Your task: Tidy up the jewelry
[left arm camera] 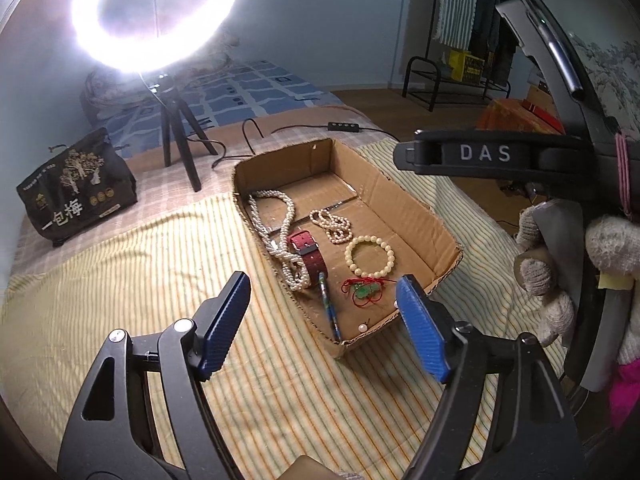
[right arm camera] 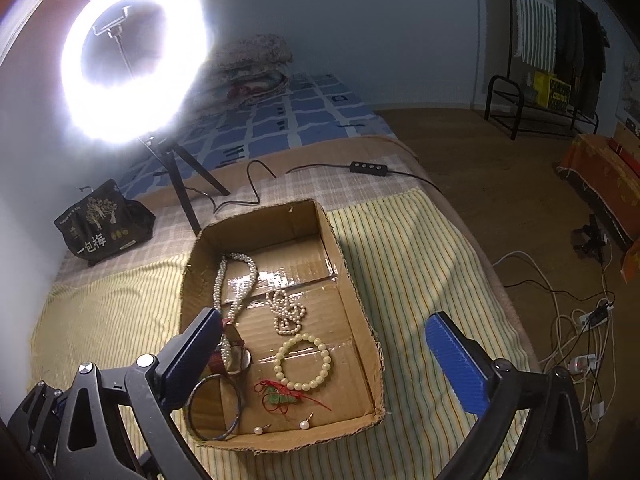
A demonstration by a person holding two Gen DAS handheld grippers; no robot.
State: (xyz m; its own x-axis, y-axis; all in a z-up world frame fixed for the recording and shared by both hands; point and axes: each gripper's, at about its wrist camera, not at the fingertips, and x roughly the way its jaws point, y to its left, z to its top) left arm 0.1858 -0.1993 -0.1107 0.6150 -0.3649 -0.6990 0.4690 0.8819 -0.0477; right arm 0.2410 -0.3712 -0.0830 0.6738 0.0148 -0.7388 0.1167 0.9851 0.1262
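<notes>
Shallow open-topped brown cardboard box (right arm camera: 360,320) sits on a yellow-striped cloth (right arm camera: 400,240) spread over a bed. All jewelry visible lies inside the box.

Contents: long twisted white pearl necklace (left arm camera: 280,224) along the left wall; smaller heap of cream pearl strands (right arm camera: 286,314) mid-floor; round bracelet of large cream beads (right arm camera: 303,361) nearer the front; green pendant on tangled red cord (right arm camera: 282,397) just in front of that bracelet; dark red studded strap (left arm camera: 310,254) lying over the long necklace; thin dark bangle (right arm camera: 214,408) in the front left corner, seen edge-on in the left wrist view; two loose pearl earrings (right arm camera: 304,424) along the front wall.

Left gripper (left arm camera: 324,320): blue-padded jaws spread wide, nothing between them, held above the box's near corner. Right gripper (right arm camera: 324,360): jaws fully apart, empty, straddling the box's front half from above; its left finger (right arm camera: 192,356) hides part of the strap and necklace.

Surroundings: glaring white ring light on a black tripod (right arm camera: 132,60) behind the box, its cable and inline switch (right arm camera: 370,169) trailing across the bed; black printed pouch (right arm camera: 104,224) to the left. A gloved hand (left arm camera: 560,280) on the other gripper fills the right edge of the left wrist view. White cables (right arm camera: 572,320) lie on the floor at right.
</notes>
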